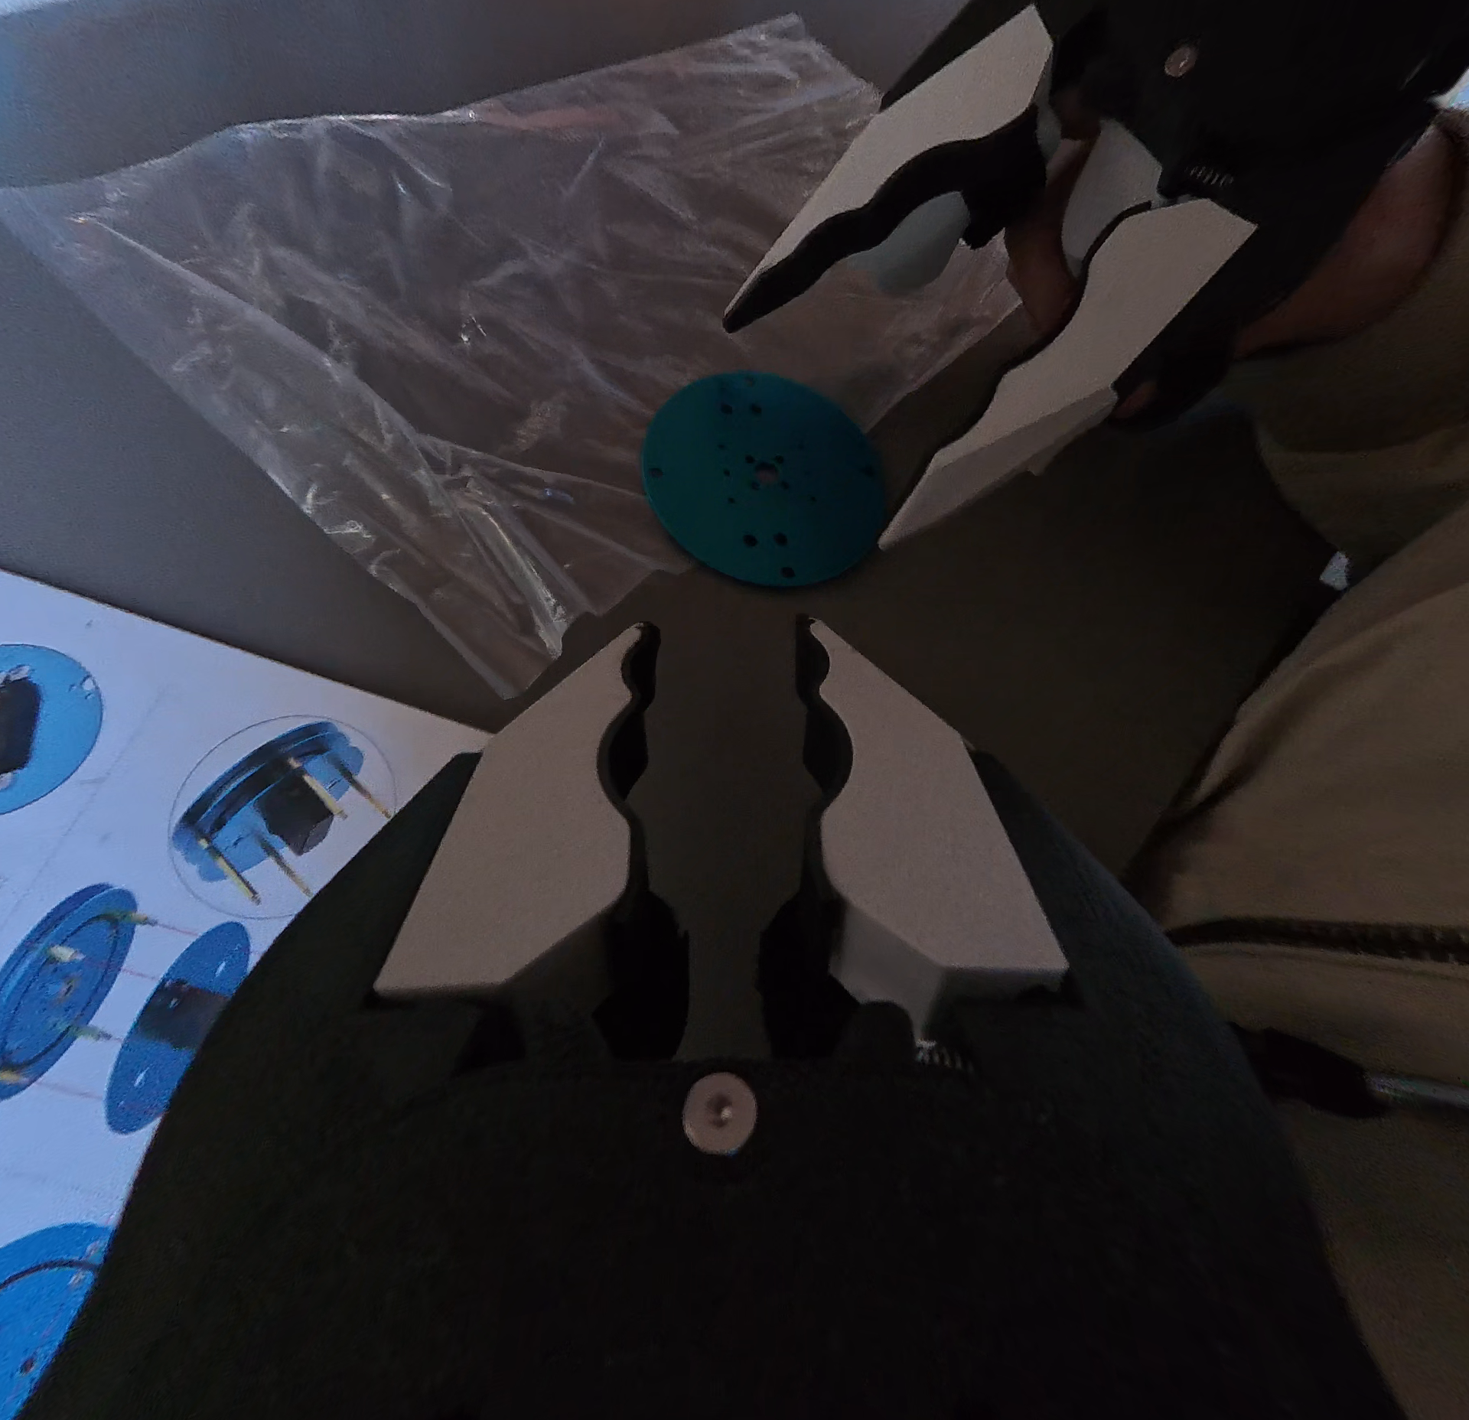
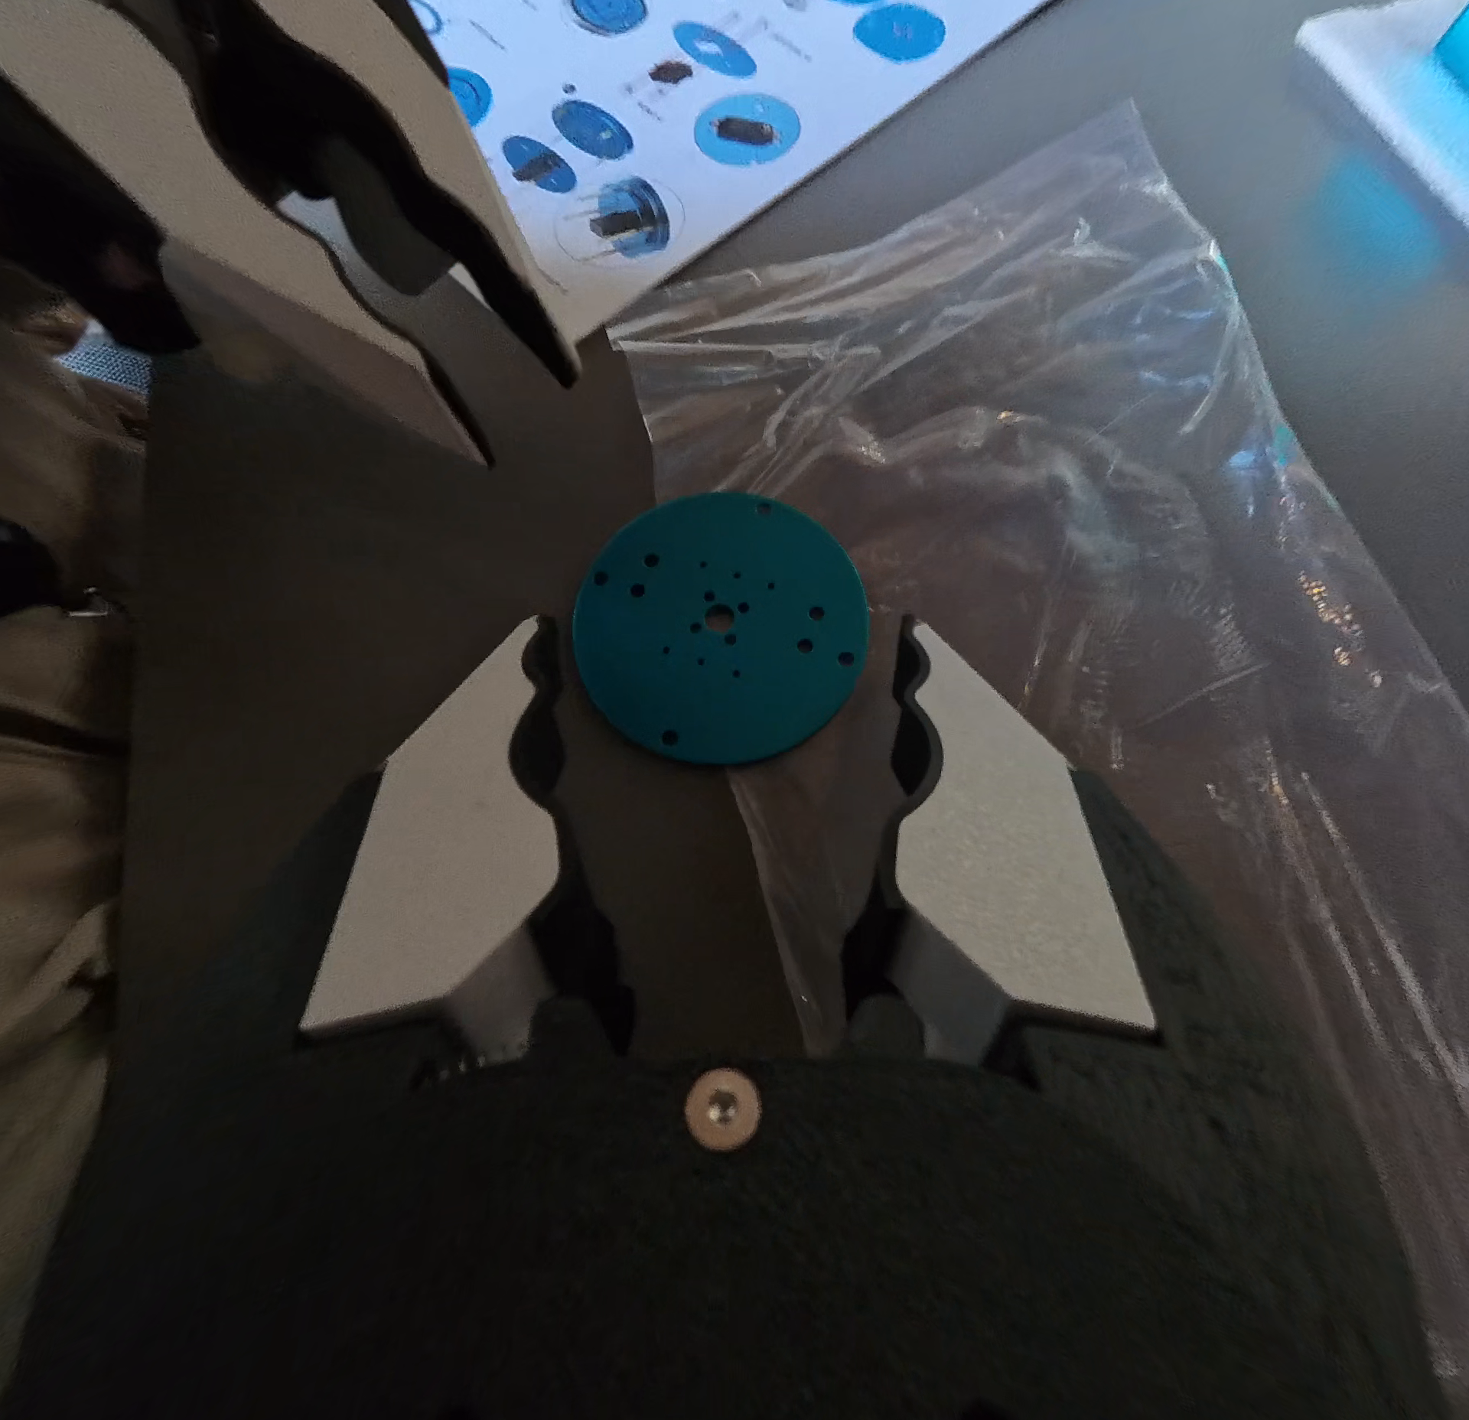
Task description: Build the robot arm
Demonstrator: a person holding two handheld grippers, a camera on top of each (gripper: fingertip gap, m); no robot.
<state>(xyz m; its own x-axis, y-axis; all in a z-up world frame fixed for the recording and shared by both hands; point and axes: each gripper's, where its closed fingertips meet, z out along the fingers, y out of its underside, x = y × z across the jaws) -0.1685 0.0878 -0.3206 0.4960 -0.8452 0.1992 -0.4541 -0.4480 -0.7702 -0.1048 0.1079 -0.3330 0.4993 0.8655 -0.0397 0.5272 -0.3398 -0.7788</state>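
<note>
At the far left of the left wrist view a white printed sheet with pictures of blue round parts lies flat on the dark desk, its corner running under the left gripper. That gripper's jaws stand apart with only bare desk between them, and they hold nothing. Beyond the sheet a crumpled clear plastic bag is spread over the desk. At the bag's near right edge lies a teal disc, flat, pierced with many small holes, partly on the plastic and partly on the desk. The left gripper's tips point at the disc but stop short of it. To the right of the disc the right gripper reaches in from the upper right, its jaws wide apart; its lower finger ends just beside the disc's rim. In the right wrist view the disc sits between that gripper's open tips, and whether either tip touches it cannot be told. At the right edge a beige sleeve of the person fills the frame.
</note>
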